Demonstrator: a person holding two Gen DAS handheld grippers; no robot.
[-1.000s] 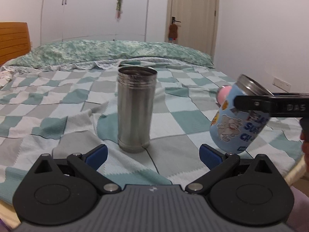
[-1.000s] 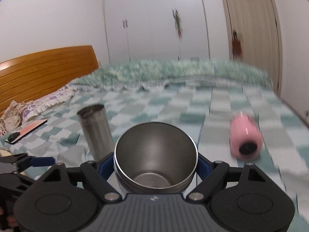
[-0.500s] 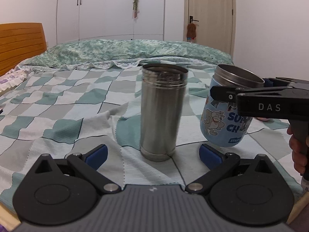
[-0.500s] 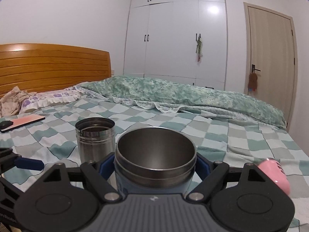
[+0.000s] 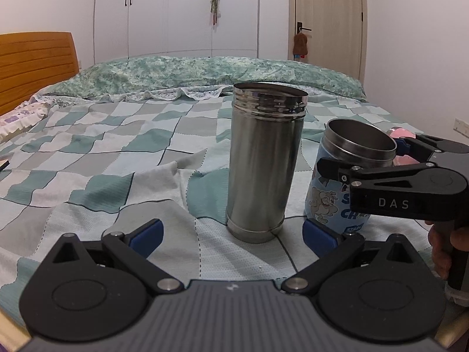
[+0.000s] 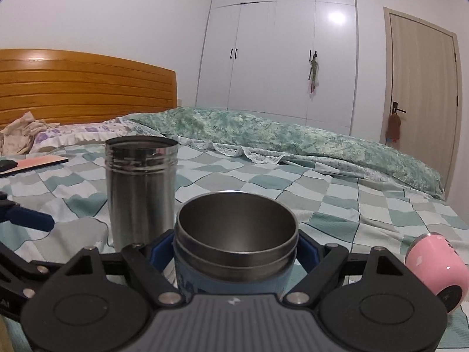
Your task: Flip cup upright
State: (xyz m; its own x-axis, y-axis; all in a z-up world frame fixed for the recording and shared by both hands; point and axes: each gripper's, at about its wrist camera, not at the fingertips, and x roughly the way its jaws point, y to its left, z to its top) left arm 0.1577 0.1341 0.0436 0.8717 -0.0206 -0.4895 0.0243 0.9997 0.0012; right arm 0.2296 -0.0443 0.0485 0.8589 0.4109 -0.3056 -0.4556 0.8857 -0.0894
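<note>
White wardrobe doors [image 6: 281, 58] and a beige door [image 6: 422, 82] stand behind the bed [image 5: 88, 161], which carries a checked cover in green, grey and white, with a wooden headboard [image 6: 82, 88] at its head end. We see the blue cup [image 5: 337, 202], printed with a cartoon dog and with a steel inside, near the foot edge of the bed, with its mouth turned up and only a little tilted. Our right tongs [image 6: 234, 252] are closed on this cup just under its steel rim, one blue pad on each side, so the open mouth fills the middle of the right wrist view. In the left wrist view the same tongs come in from the right side, and part of the hand [image 5: 439, 249] that holds them shows at the edge. We cannot tell whether the bottom of the cup touches the cover or hangs slightly above it. Just beside the cup, towards the headboard side, a tall steel cylinder [image 5: 263, 164] stands upright with its open end up. Our left tongs [image 5: 231, 231] are spread wide and hold nothing; the cylinder stands ahead of them, between the two blue pads. On the other side of the blue cup a pink cup [image 6: 433, 267] lies on its side on the cover. Far away near the headboard lie a flat pink thing [image 6: 41, 162] and a pale crumpled cloth [image 6: 23, 135].
</note>
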